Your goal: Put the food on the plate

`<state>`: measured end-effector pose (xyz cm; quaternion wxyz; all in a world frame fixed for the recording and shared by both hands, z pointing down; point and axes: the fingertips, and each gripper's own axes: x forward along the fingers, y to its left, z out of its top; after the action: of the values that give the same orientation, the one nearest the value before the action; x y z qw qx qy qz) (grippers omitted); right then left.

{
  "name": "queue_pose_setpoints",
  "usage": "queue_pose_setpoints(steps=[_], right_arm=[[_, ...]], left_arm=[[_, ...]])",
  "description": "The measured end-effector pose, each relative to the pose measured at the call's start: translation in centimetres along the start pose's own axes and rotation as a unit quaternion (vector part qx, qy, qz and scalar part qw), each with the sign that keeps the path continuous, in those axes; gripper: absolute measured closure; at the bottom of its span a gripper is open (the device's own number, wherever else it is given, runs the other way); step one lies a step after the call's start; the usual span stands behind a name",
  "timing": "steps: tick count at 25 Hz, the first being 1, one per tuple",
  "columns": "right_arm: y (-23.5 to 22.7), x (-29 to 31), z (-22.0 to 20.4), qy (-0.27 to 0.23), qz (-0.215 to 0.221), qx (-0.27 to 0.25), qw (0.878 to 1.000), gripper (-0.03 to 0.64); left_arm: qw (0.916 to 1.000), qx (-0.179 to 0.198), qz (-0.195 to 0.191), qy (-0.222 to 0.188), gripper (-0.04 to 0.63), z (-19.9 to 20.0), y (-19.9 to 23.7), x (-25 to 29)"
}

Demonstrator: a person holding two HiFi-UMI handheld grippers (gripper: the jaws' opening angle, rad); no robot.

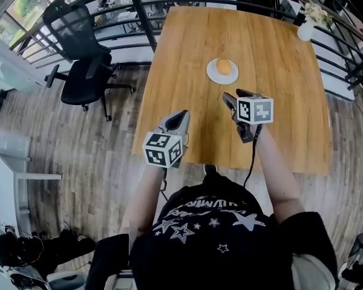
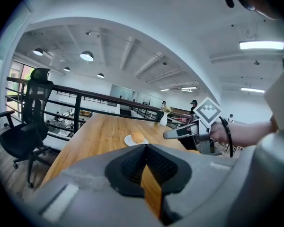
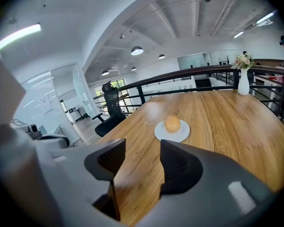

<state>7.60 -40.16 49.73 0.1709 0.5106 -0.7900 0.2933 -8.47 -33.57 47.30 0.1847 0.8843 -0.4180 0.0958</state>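
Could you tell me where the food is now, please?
In the head view, the food sits on the white plate on the wooden table, just beyond the right gripper.

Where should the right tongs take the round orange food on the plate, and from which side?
Across its widest middle, one pad each side, coming from the near table edge and angled down. The round orange food is a handle-less ball at the centre of the plate, whose rim would probably block a flat approach. The right tongs are open and face it.
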Motion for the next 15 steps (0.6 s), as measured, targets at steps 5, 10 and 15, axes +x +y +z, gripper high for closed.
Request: queue_pose_setpoints(steps=[5, 10, 15], right_arm=[[1.4, -2.5, -2.2, -0.008, -0.01, 0.01, 1.0, 0.428], [3.2, -5.2, -4.6, -0.017, -0.016, 0.015, 1.0, 0.485], [5.4, -7.6, -6.4, -0.046, -0.013, 0.023, 0.999, 0.551]], left_arm=[[1.0, 0.002, -0.009, -0.002, 0.594, -1.1, -1.4, -2.5], [0.9998, 0.004, -0.021, -0.001, 0.594, -2.4, -2.9, -5.2], [0.9993, 0.006, -0.036, 0.002, 0.594, -3.8, -4.0, -7.5]])
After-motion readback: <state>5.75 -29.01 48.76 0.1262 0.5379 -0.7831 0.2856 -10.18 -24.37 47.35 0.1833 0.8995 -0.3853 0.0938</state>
